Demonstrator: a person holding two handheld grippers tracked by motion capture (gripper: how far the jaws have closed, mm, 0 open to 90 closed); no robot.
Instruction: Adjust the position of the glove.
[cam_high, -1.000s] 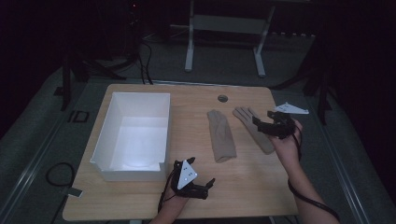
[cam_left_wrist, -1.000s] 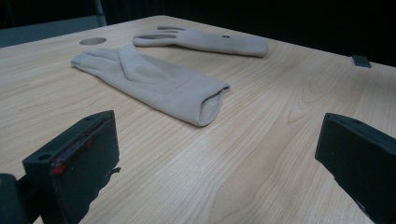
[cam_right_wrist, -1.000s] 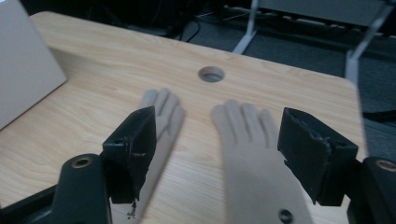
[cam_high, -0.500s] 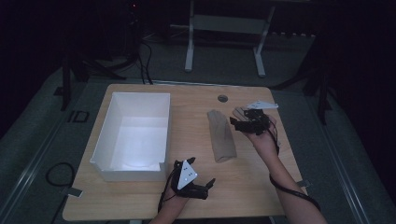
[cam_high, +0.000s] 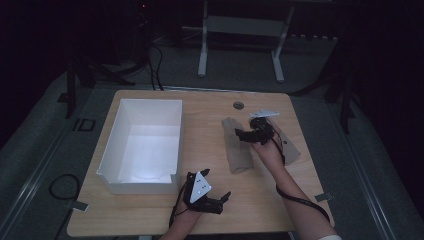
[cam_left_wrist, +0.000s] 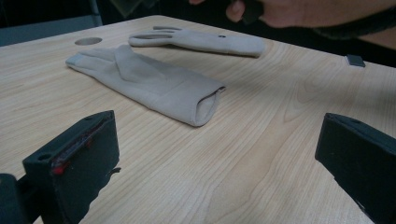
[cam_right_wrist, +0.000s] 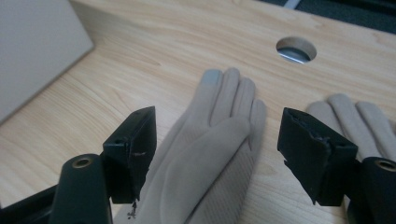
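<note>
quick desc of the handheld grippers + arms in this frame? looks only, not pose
Both grippers are black with two blocky jaws. The left gripper and the right gripper each carry a pale three-cornered plate on top. A black cable trails along the right forearm. Forearms bare; light sleeve edge at bottom right.

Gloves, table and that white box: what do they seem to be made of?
Gloves: soft beige fabric, probably a fine knit or fleece; a ribbed weave shows on the palm, and one fingertip has a grey patch. Table: pale wood or wood-look laminate, with matte grain lines. Box: white, smooth, thin-walled; plastic or coated card, I cannot tell which.
</note>
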